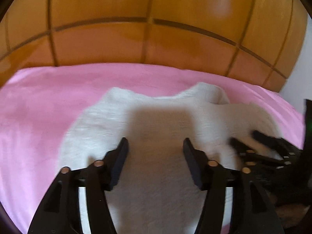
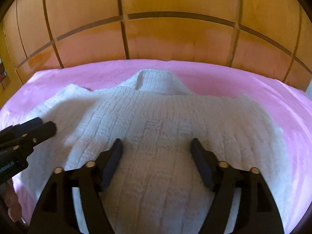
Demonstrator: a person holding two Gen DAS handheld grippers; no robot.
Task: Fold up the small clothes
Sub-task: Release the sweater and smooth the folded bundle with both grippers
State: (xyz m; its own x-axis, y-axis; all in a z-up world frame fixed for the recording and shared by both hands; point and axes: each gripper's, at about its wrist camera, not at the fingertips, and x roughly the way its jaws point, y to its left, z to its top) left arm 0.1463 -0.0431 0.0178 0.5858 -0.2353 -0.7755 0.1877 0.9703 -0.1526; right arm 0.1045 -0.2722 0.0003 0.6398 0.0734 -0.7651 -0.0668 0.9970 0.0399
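A small white knitted sweater (image 2: pixel 156 120) lies spread flat on a pink sheet (image 2: pixel 214 78), collar toward the headboard, sleeves out to both sides. It also shows, blurred, in the left wrist view (image 1: pixel 156 120). My right gripper (image 2: pixel 157 144) is open just above the sweater's body, holding nothing. My left gripper (image 1: pixel 156 144) is open above the left part of the sweater, empty. The left gripper shows at the left edge of the right wrist view (image 2: pixel 42 125), and the right gripper shows at the right edge of the left wrist view (image 1: pixel 249 138).
A wooden panelled headboard (image 2: pixel 156 39) rises behind the bed. Pink sheet (image 1: pixel 39 107) extends around the sweater on the left, right and far side. A white wall (image 1: pixel 304 58) shows at the far right.
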